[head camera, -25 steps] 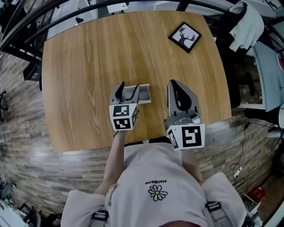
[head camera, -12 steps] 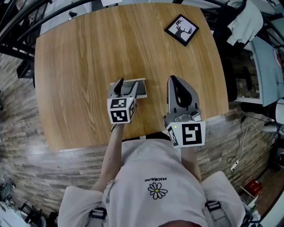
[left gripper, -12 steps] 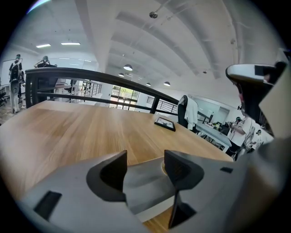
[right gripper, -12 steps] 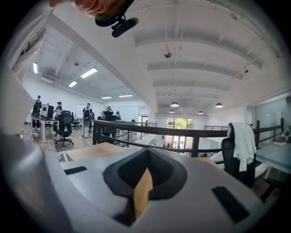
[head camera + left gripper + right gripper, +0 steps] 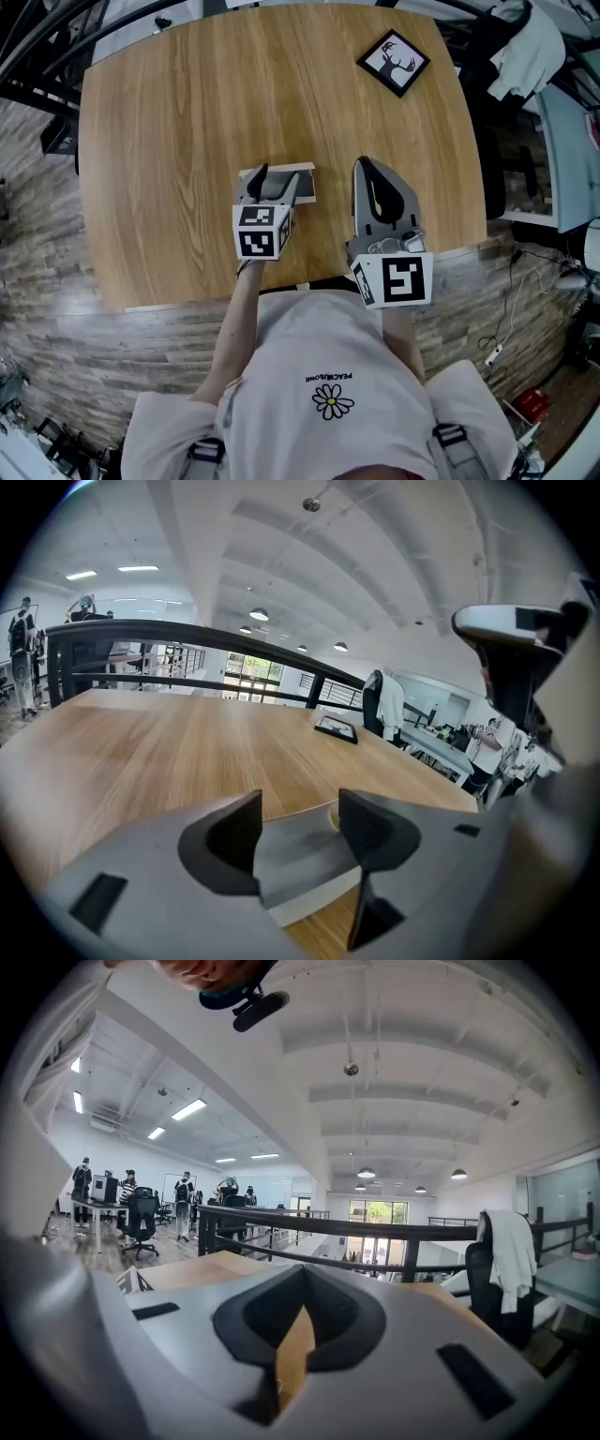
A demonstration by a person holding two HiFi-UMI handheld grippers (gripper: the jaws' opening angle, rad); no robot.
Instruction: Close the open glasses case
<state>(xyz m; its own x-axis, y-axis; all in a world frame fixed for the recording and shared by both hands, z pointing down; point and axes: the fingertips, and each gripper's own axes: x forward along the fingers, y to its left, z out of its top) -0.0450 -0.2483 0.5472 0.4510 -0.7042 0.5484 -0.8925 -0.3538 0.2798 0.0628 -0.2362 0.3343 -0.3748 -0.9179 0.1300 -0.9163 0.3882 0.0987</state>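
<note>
Little had changed over the last second. The table (image 5: 187, 141) sat almost the same in the head view. The left gripper (image 5: 276, 180) was over the glasses case (image 5: 305, 186) as before, and the right gripper (image 5: 364, 169) had kept its place beside it near the front edge. Whether the case's lid had dropped since then could not be told.

The table was a broad top of pale, straight-grained wood with rounded corners. It stood on a floor (image 5: 56, 272) of grey, weathered-looking planks. A black railing (image 5: 187, 635) ran behind the table. Beyond it lay an open office under a white beamed ceiling with round lamps, and a white garment (image 5: 511, 1241) hung over a chair.

Both grippers were smooth grey plastic with dark inner pads. In its own view the left gripper (image 5: 300, 827) had its jaws apart, with the case's matte grey surface (image 5: 305, 860) showing in the gap. Contact could not be made out. The right gripper (image 5: 298, 1321) had its jaws together with nothing between them.

The case was flat and rectangular, with a tan strip along its far edge. It was well apart from the small black-framed deer picture (image 5: 393, 61) at the far right corner.
</note>
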